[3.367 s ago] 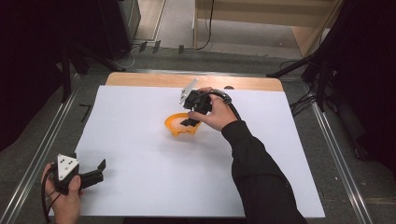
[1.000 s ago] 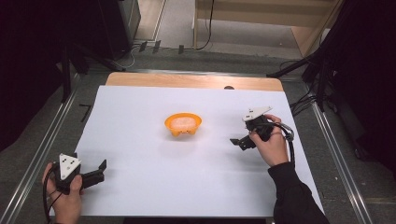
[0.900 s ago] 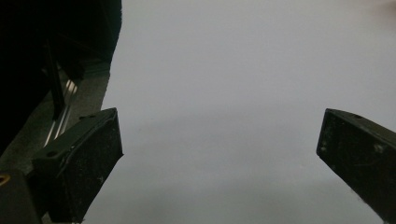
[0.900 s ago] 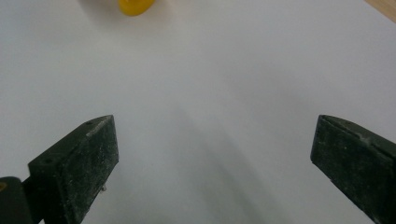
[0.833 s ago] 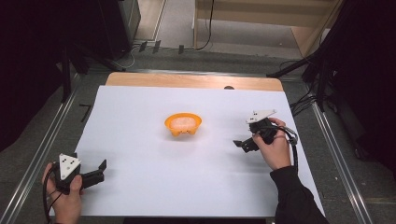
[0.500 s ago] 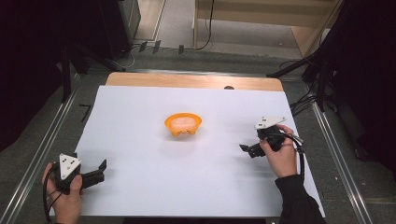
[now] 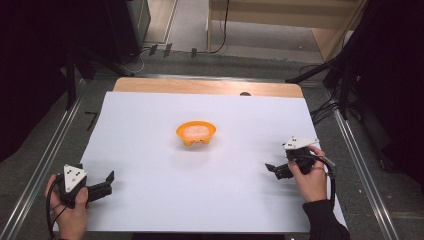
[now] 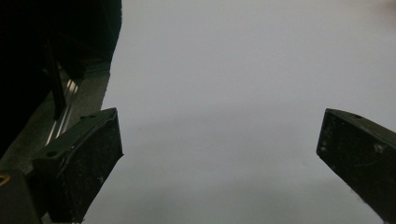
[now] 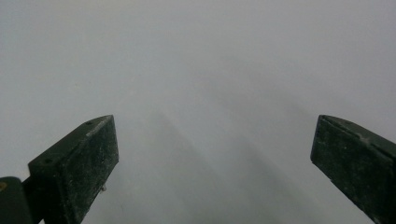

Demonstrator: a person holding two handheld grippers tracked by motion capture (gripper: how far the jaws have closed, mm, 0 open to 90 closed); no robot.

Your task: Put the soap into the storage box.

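An orange bowl (image 7: pixel 196 133) with something pale pink inside stands at the middle of the white table sheet (image 7: pixel 150 200). My right gripper (image 7: pixel 273 171) rests low at the right side of the sheet, well clear of the bowl, held by a hand. Its jaws stand wide apart over bare white surface in the right gripper view (image 9: pixel 212 163). My left gripper (image 7: pixel 107 181) lies at the near left corner in the other hand. It is open too, with nothing between its fingers in the left gripper view (image 8: pixel 219 158).
A wooden strip (image 7: pixel 205 87) runs along the far edge of the table. Metal rails (image 7: pixel 50 155) flank both sides. Dark stands and cables (image 7: pixel 345 85) crowd the floor at the right and back.
The right hand drew its gripper away from the bowl, to the right and toward me, down to the sheet. The bowl stayed at the middle. The left gripper has not moved.
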